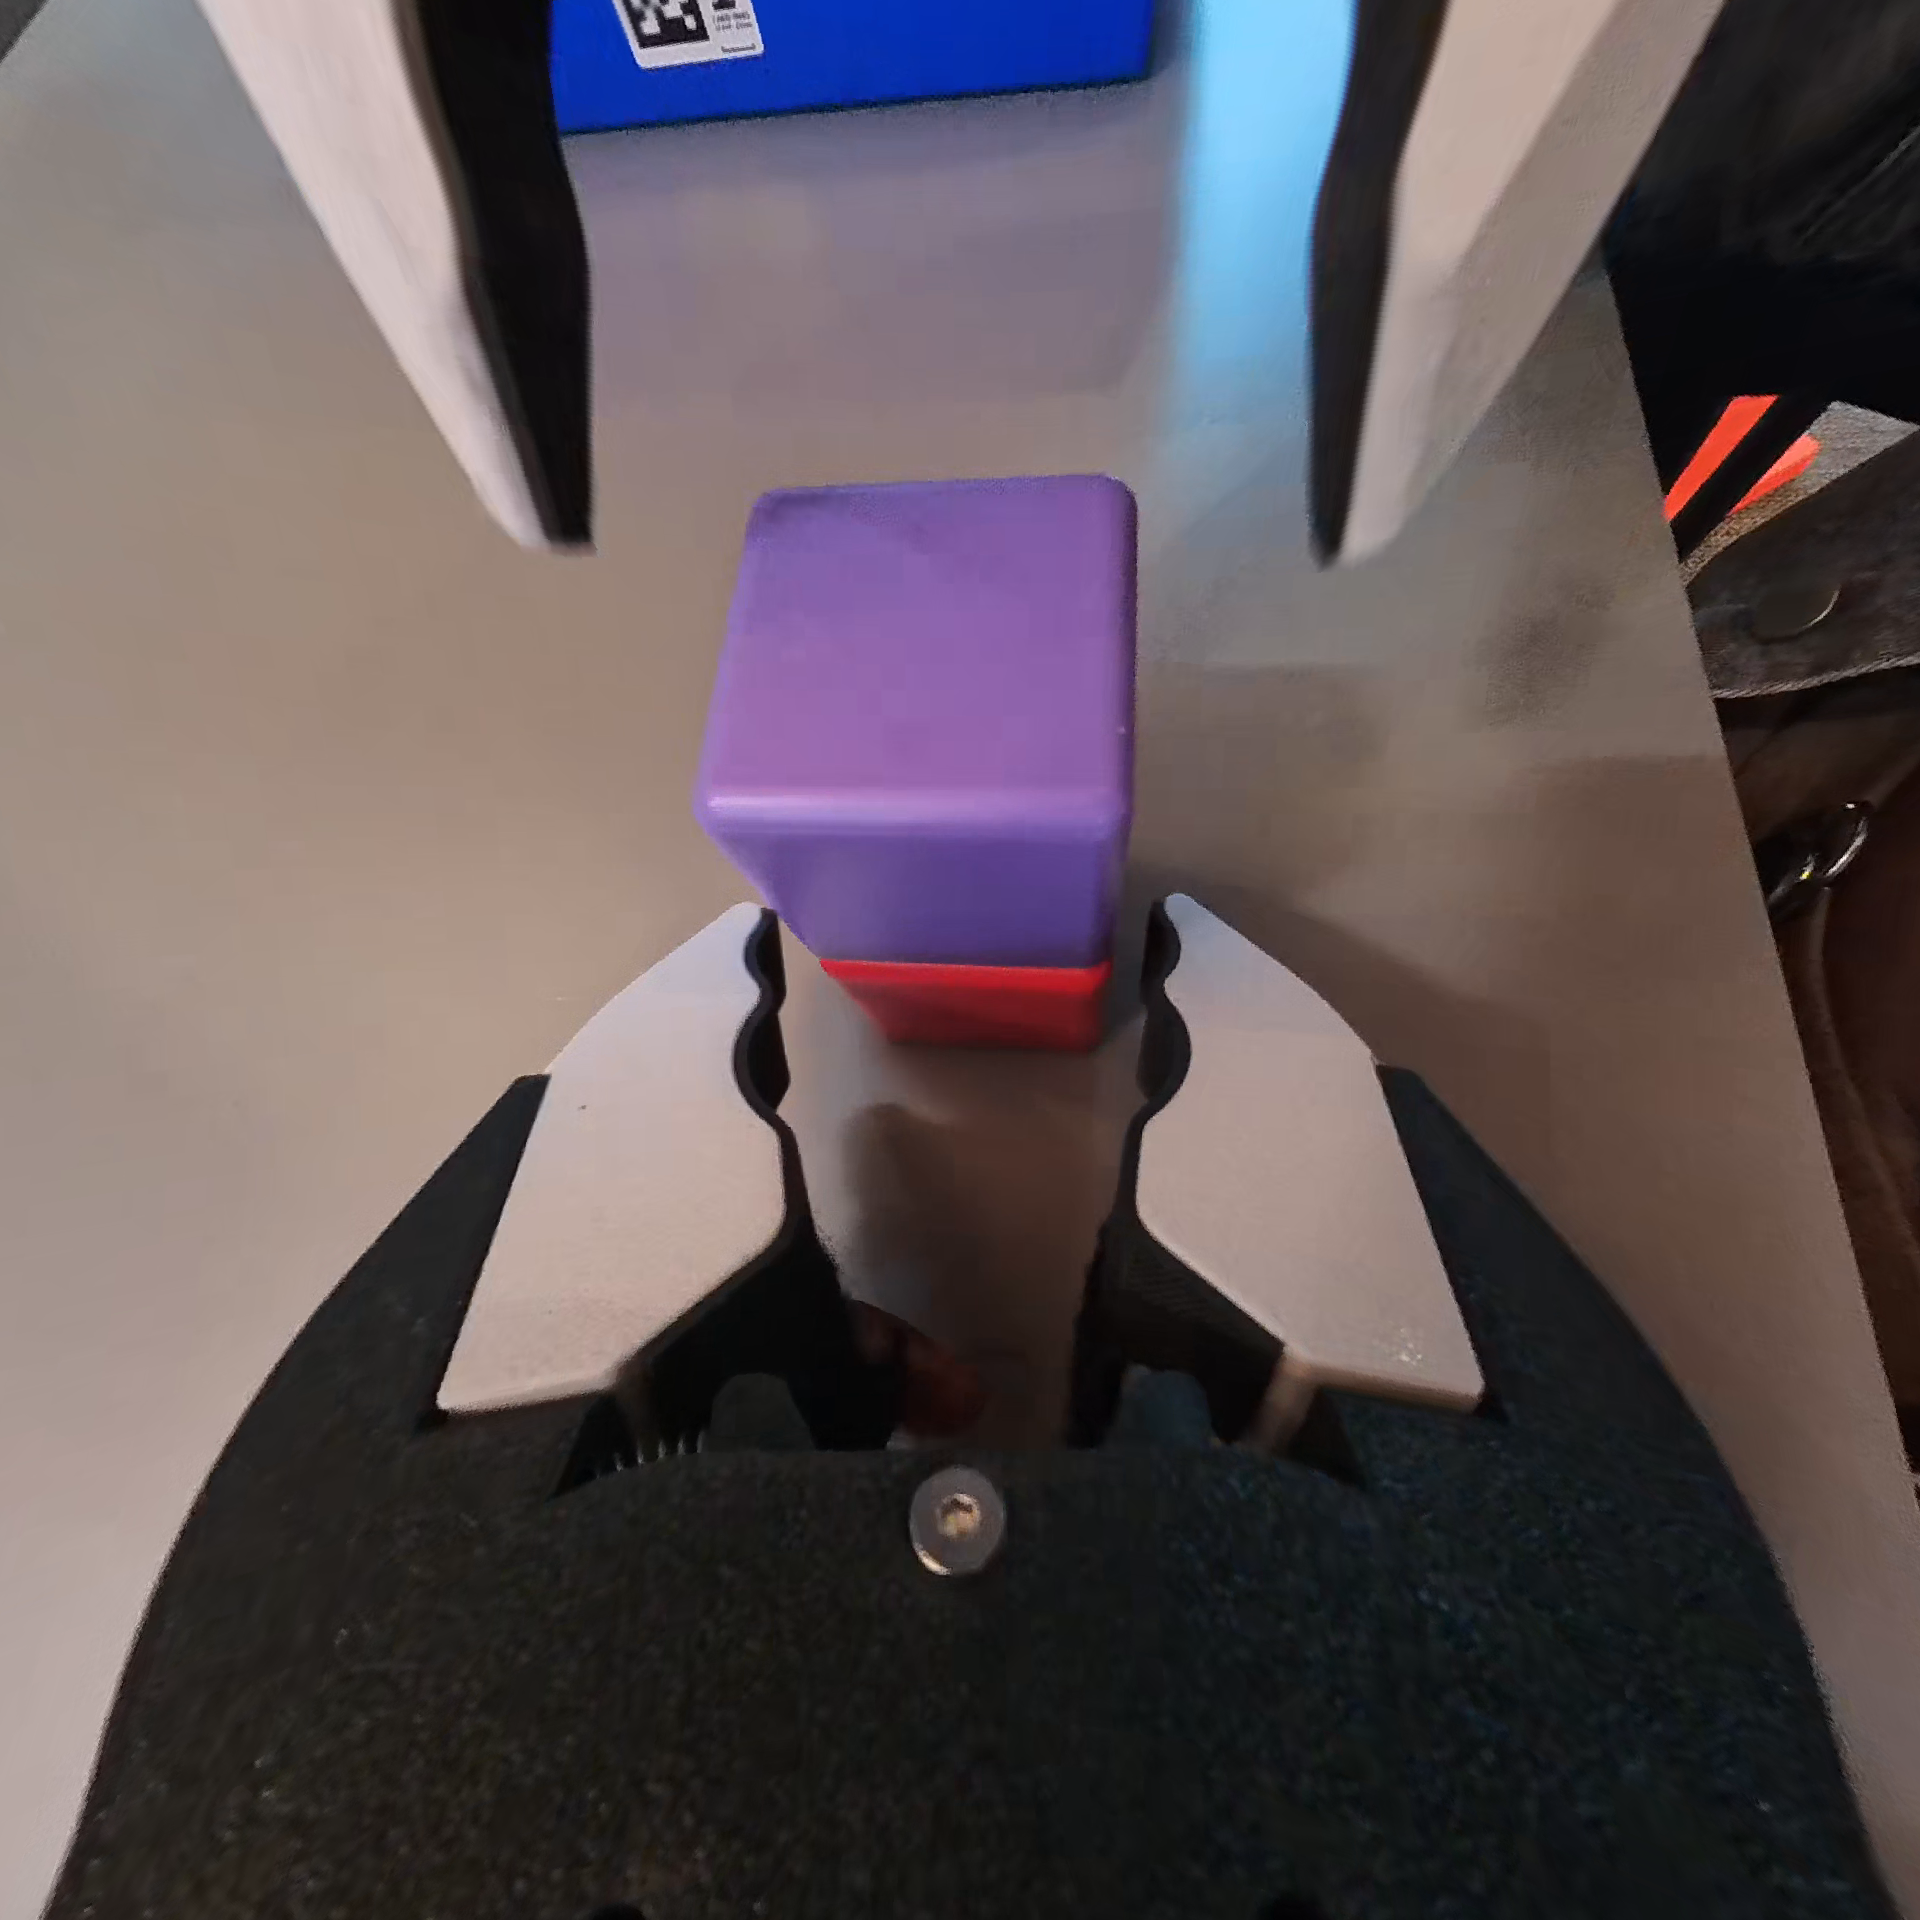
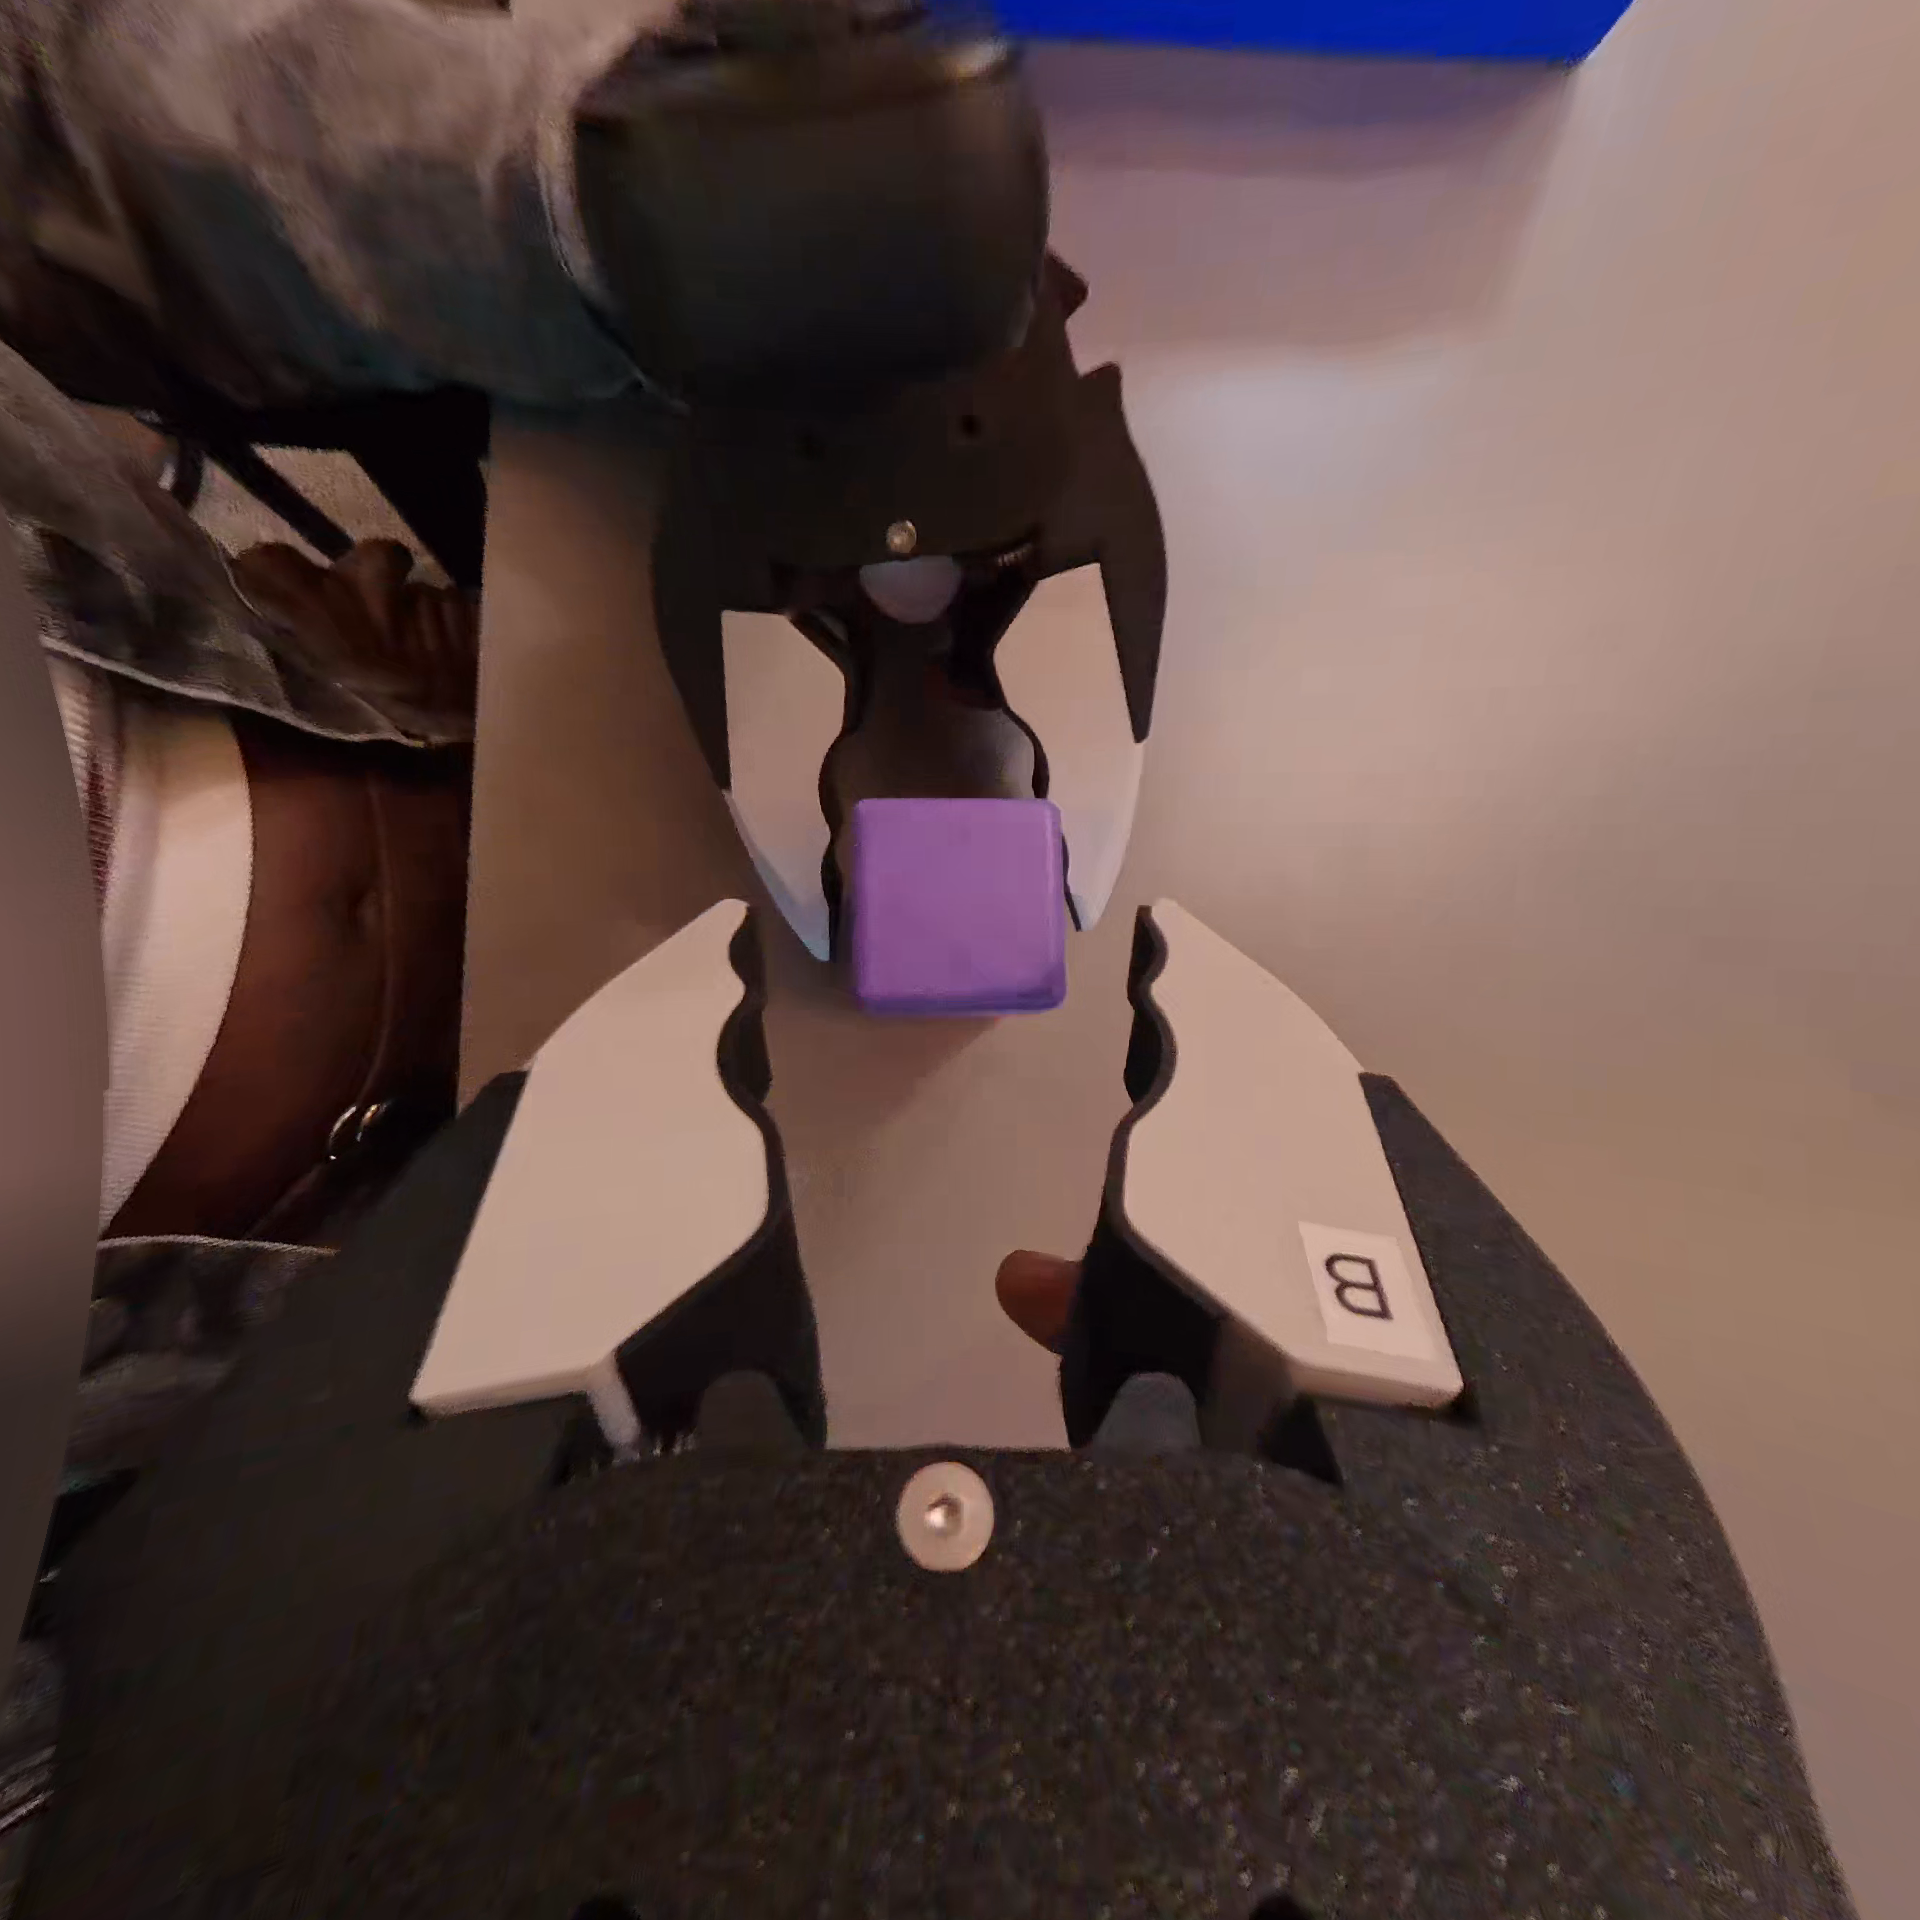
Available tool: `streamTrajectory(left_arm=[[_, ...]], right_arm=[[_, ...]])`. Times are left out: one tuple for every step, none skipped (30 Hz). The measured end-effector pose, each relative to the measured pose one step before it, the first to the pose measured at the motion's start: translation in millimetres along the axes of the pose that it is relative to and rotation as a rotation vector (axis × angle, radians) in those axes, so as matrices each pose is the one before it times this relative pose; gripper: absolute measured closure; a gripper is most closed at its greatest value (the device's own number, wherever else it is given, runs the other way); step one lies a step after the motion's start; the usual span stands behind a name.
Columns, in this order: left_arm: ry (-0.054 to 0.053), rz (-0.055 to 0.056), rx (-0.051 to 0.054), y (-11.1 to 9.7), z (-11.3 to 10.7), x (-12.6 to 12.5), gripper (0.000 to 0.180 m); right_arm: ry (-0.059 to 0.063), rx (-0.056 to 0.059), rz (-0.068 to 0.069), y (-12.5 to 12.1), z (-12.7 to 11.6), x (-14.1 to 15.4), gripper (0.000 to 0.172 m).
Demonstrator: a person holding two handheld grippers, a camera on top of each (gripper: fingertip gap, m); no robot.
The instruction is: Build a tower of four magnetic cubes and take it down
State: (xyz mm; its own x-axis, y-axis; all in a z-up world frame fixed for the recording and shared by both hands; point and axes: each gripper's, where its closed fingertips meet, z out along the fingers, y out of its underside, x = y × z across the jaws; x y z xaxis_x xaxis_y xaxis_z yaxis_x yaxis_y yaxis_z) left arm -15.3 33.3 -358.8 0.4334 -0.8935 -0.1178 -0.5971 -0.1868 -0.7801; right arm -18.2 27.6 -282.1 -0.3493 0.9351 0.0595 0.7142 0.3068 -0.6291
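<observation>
So far only two cubes are stacked: the purple cube (image 1: 914, 717) sits on the red cube (image 1: 977, 1003) on the counter (image 1: 260, 727), so either two more must go on or these two must come off. The left tongs (image 1: 961, 935) sit low around the stack, jaws apart and not squeezing, and the right tongs (image 2: 945, 925) hang above, wide apart and holding nothing.

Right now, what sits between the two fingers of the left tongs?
In the left wrist view, a purple cube stacked on a red cube stands between the left tongs' fingers, with a gap showing on each side.
</observation>
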Motion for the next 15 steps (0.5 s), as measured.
streamTrajectory(left_arm=[[-0.0037, 0.0006, -0.0031, 0.4, 0.4, -0.35, 0.116], [-0.001, 0.0019, -0.0038, 0.44, 0.38, 0.04, 0.118], [-0.0005, 0.0031, -0.0044, 0.56, 0.42, 0.17, 0.121], [-0.0005, 0.0032, -0.0026, 0.26, 0.28, 0.27, 0.124], [0.0024, 0.0012, -0.0004, 0.1, 0.02, 0.46, 0.126], [-0.0015, -0.0045, 0.0026, -0.14, -0.24, -0.55, 0.128], [0.0037, -0.0042, 0.0045, -0.56, -0.53, 0.05, 0.131], [-0.0011, -0.0064, 0.0072, -0.82, -0.6, -0.56, 0.131], [-0.0009, -0.0089, 0.0123, -1.38, -1.12, -0.91, 0.131], [0.0021, -0.0079, 0.013, -1.52, -1.26, -0.34, 0.131], [-0.0021, -0.0076, -0.0093, 1.82, -0.31, -0.82, 0.131], [-0.0077, -0.0034, -0.0358, 5.79, 0.79, -1.78, 0.131], [0.0015, -0.0015, 0.0028, -0.43, -0.15, 0.04, 0.131], [-0.0012, 0.0042, 0.0023, -0.28, 0.05, 0.17, 0.131], [-0.0013, 0.0067, 0.0011, -0.25, 0.09, 0.06, 0.131]], right_arm=[[-0.0012, -0.03, -0.001, 2.88, 6.8, 0.87, 0.106], [0.0043, -0.0269, -0.0036, 2.68, 5.72, 1.19, 0.107], [0.0006, -0.018, -0.0073, 1.56, 4.52, 0.13, 0.107], [-0.0028, -0.0076, -0.0099, 0.23, 3.52, -1.09, 0.113], [0.0065, 0.0015, -0.0113, -0.91, 1.76, -0.08, 0.123], [0.012, 0.0082, -0.0096, -1.08, 0.16, 0.67, 0.124], [0.0081, 0.0078, -0.0045, -0.17, -0.9, 0.39, 0.125], [0.0094, 0.0098, 0.0009, 0.44, -1.38, 1.27, 0.125], [0.0085, 0.0167, 0.0058, 0.37, -1.8, 1.47, 0.125], [0.0038, 0.0204, 0.0108, 0.43, -2.3, 1.3, 0.125], [0.0052, 0.0257, 0.016, -0.03, -3.3, 1.84, 0.125], [0.0082, 0.0353, 0.0206, -1.35, -5.1, 2.58, 0.125], [0.0075, 0.0433, 0.0234, -2.88, -7.06, 2.68, 0.126], [0.009, 0.0406, 0.0226, -3.04, -8.63, 2.75, 0.126], [0.0167, 0.0299, 0.018, -1.98, -9.96, 3.47, 0.125]])
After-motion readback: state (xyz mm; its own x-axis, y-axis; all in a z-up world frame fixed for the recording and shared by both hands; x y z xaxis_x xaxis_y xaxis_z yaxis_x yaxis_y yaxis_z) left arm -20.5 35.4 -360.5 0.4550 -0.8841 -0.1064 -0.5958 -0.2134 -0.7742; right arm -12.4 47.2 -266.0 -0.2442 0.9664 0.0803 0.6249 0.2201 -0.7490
